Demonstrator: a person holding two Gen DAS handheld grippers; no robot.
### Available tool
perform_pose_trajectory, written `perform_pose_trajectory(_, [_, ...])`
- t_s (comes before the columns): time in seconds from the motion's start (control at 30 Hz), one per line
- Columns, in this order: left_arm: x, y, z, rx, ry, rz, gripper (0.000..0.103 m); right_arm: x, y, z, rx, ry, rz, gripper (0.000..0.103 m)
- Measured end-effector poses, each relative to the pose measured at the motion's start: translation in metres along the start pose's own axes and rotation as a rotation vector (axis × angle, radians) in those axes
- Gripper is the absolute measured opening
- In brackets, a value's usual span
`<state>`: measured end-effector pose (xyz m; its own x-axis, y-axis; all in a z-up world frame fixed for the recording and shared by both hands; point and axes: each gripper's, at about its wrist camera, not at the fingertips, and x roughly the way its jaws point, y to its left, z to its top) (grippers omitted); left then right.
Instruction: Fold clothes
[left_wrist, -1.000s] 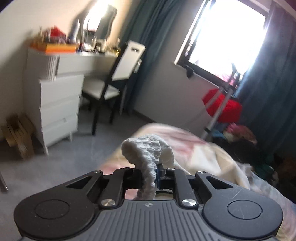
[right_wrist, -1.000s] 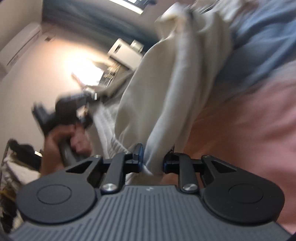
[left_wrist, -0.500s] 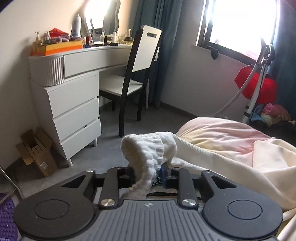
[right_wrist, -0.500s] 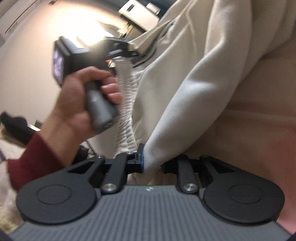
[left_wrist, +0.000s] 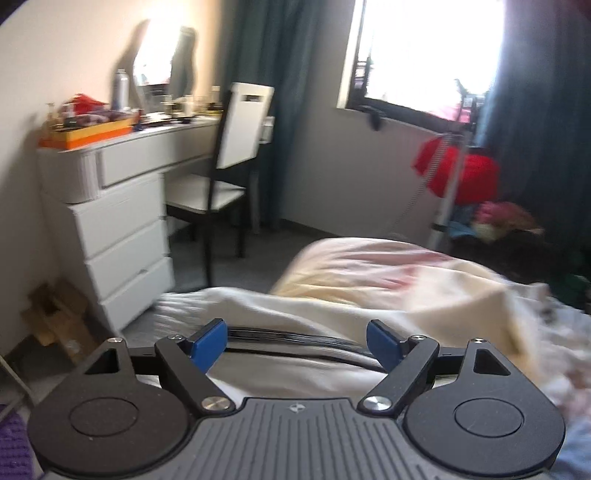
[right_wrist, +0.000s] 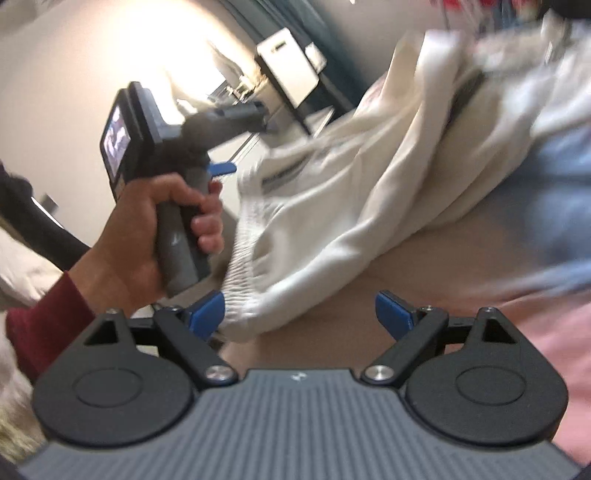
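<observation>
Both grippers letting go of sweater

Left gripper (left_wrist: 295, 341): jaws opening, nothing pinched, cream sweater (left_wrist: 295, 314) lying loose under them on bed (left_wrist: 369, 258). Right gripper (right_wrist: 301, 314): jaws opening too, ribbed hem (right_wrist: 240, 258) just touching left pad (right_wrist: 207, 314), not squeezed. Could slide off bed edge near the hem, toward floor (left_wrist: 229, 269), since nothing grips it. Could bunch up and spoil the fold. Open room over bed at right; dresser (left_wrist: 122, 236) and chair (left_wrist: 229, 177) well apart at left.

Left gripper (left_wrist: 295, 341) opening, cream garment (left_wrist: 295, 317) released, right gripper (right_wrist: 301, 314) opening too — hem apparently freed
</observation>
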<state>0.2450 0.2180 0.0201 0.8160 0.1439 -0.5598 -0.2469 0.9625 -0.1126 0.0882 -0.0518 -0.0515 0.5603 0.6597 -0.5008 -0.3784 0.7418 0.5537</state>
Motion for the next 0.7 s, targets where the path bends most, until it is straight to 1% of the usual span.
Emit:
perform_pose_trajectory(0.07, [-0.006, -0.027, -0.006, 0.013, -0.001, -0.069, 0.085, -0.042, -0.015, 0.002, -0.045, -0.061, -0.077, 0.090])
perform_pose_trajectory(0.1, [-0.006, -0.041, -0.010, 0.017, 0.000, -0.090, 0.085, -0.061, -0.023, 0.003, -0.065, -0.092, -0.117, 0.090])
perform_pose_trajectory(0.2, [0.001, -0.084, -0.021, 0.003, 0.014, -0.152, 0.085, -0.097, -0.053, 0.005, -0.036, -0.180, -0.189, 0.090])
perform_pose_trajectory(0.3, [0.019, -0.126, -0.025, -0.044, 0.027, -0.208, 0.085, -0.115, -0.093, 0.007, 0.025, -0.254, -0.233, 0.090])
perform_pose_trajectory(0.37, [0.034, -0.150, -0.025, -0.079, 0.032, -0.241, 0.085, -0.121, -0.117, 0.009, 0.051, -0.279, -0.270, 0.090])
perform_pose_trajectory(0.43, [0.052, -0.166, -0.023, -0.105, 0.041, -0.251, 0.085, -0.115, -0.140, 0.013, 0.082, -0.290, -0.305, 0.090])
perform_pose_trajectory(0.47, [0.062, -0.175, -0.021, -0.116, 0.048, -0.255, 0.082, -0.111, -0.152, 0.016, 0.098, -0.295, -0.322, 0.090])
perform_pose_trajectory(0.5, [0.073, -0.186, -0.019, -0.104, 0.045, -0.249, 0.077, -0.108, -0.162, 0.016, 0.128, -0.291, -0.320, 0.090])
perform_pose_trajectory(0.53, [0.084, -0.197, -0.016, -0.091, 0.041, -0.243, 0.075, -0.104, -0.172, 0.015, 0.165, -0.282, -0.309, 0.090])
perform_pose_trajectory(0.57, [0.091, -0.206, -0.016, -0.062, 0.018, -0.234, 0.065, -0.100, -0.182, 0.014, 0.202, -0.273, -0.298, 0.090])
perform_pose_trajectory(0.6, [0.096, -0.215, -0.017, -0.025, -0.019, -0.236, 0.051, -0.097, -0.193, 0.014, 0.232, -0.272, -0.280, 0.090])
perform_pose_trajectory(0.63, [0.099, -0.224, -0.019, 0.003, -0.031, -0.237, 0.042, -0.092, -0.204, 0.014, 0.261, -0.272, -0.272, 0.090])
perform_pose_trajectory(0.67, [0.101, -0.233, -0.022, 0.031, -0.042, -0.239, 0.030, -0.086, -0.212, 0.014, 0.288, -0.267, -0.279, 0.090])
perform_pose_trajectory(0.7, [0.104, -0.243, -0.025, 0.058, -0.053, -0.240, 0.014, -0.083, -0.219, 0.012, 0.315, -0.254, -0.293, 0.090])
